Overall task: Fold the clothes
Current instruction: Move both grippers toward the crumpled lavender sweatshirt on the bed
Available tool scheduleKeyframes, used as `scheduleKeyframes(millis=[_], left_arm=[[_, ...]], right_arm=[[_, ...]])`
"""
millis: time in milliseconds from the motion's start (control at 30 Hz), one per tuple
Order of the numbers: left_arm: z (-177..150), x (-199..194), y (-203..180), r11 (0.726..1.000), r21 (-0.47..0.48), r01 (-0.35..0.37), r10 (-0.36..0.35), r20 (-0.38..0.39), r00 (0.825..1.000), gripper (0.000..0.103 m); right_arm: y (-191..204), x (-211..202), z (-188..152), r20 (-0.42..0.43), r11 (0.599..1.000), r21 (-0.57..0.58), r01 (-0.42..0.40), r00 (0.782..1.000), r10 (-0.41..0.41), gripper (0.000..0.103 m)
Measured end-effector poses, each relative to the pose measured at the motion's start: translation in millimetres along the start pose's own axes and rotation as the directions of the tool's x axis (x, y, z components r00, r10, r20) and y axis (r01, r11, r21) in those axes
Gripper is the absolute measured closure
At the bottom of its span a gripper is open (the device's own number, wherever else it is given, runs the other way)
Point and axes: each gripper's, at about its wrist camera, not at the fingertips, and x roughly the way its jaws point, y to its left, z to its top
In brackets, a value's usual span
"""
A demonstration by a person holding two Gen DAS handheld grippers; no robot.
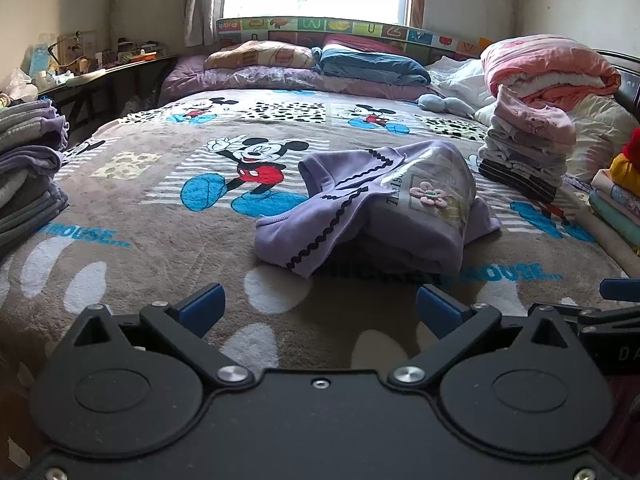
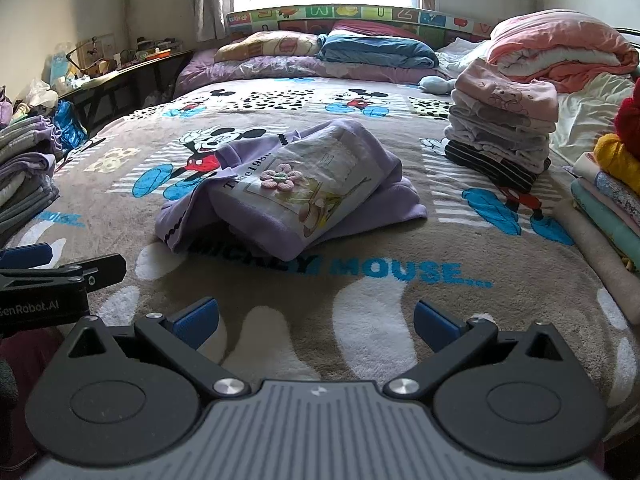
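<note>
A lilac sweatshirt (image 1: 384,208) (image 2: 296,192) with black zigzag trim and a printed front panel bearing a pink flower lies loosely folded in the middle of the bed. My left gripper (image 1: 318,306) hovers open above the blanket, short of the garment, nothing between its blue pads (image 1: 204,308). My right gripper (image 2: 316,316) is open too, just in front of the sweatshirt's near edge and apart from it. The right gripper's tip (image 1: 620,290) shows at the right edge of the left wrist view, and the left gripper's tip (image 2: 28,256) at the left edge of the right wrist view.
A Mickey Mouse blanket (image 1: 160,256) (image 2: 400,312) covers the bed. A stack of folded clothes (image 1: 524,148) (image 2: 500,124) stands at the right, another folded pile (image 1: 28,168) (image 2: 24,172) at the left. More folded items (image 2: 608,200), pillows (image 1: 372,64) and a pink quilt (image 2: 560,44) lie behind.
</note>
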Motion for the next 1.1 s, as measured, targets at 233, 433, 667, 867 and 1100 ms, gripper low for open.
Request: scheduleKeyframes(millis=[233, 433, 667, 867, 1100], left_arm=[[-1, 4, 0, 1.0, 0.005, -0.005, 0.005, 0.011, 1.0, 0.0], [-1, 6, 0, 1.0, 0.011, -0.007, 0.007, 0.019, 1.0, 0.0], [0, 3, 3, 0.999, 0.032, -0.016, 0.014, 0.057, 0.998, 0.0], [3, 12, 11, 1.0, -0.027, 0.008, -0.007, 0.016, 1.0, 0.0], [5, 29, 33, 0.98, -0.175, 0.097, -0.089, 0.056, 0.994, 0.0]], right_arm=[[-1, 1, -2, -0.005, 1.0, 0.0, -0.002, 1.0, 0.002, 0.0], [0, 1, -2, -0.006, 1.0, 0.0, -0.003, 1.0, 0.003, 0.0], [-1, 2, -2, -0.008, 1.0, 0.001, -0.002, 1.0, 0.002, 0.0], [-4, 6, 1, -0.008, 0.999, 0.022, -0.034, 0.999, 0.035, 0.0], [-13, 16, 6, 0.028, 0.987, 0.049, -0.153, 0.988, 0.152, 0.0]])
